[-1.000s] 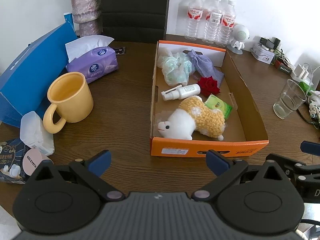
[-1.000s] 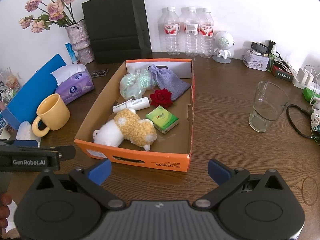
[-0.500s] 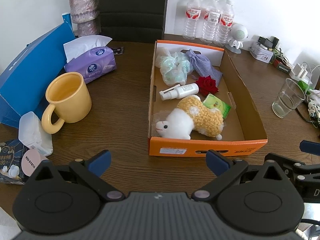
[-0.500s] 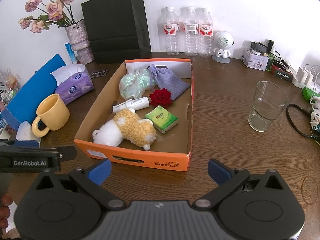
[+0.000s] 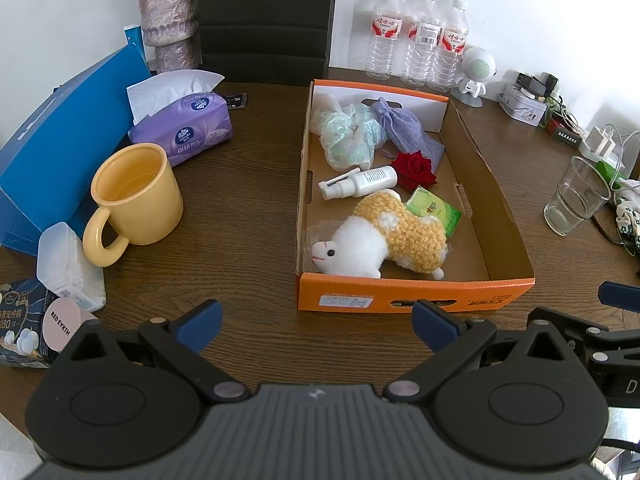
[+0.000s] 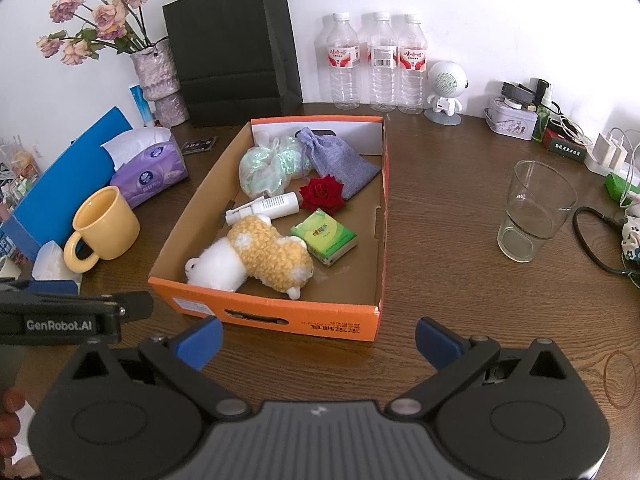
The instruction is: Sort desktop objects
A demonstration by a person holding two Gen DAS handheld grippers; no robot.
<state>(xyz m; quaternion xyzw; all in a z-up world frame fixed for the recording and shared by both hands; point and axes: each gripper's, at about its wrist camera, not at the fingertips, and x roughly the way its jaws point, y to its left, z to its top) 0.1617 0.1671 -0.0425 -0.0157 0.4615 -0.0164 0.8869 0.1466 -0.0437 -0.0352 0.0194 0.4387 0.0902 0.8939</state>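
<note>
Both views have crept nearer the orange box (image 5: pixel 416 292); left claw (image 5: pixel 316 322) and right claw (image 6: pixel 318 338) gape empty, bases cropped.

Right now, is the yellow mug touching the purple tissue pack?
Apart. The right wrist view shows a strip of brown table between the yellow mug and the purple tissue pack.

Three water bottles (image 6: pixel 376 60) stand in a row at 12 o'clock against the wall, a black paper bag (image 6: pixel 232 44) and vase of flowers (image 6: pixel 156 76) at 10 o'clock.
</note>
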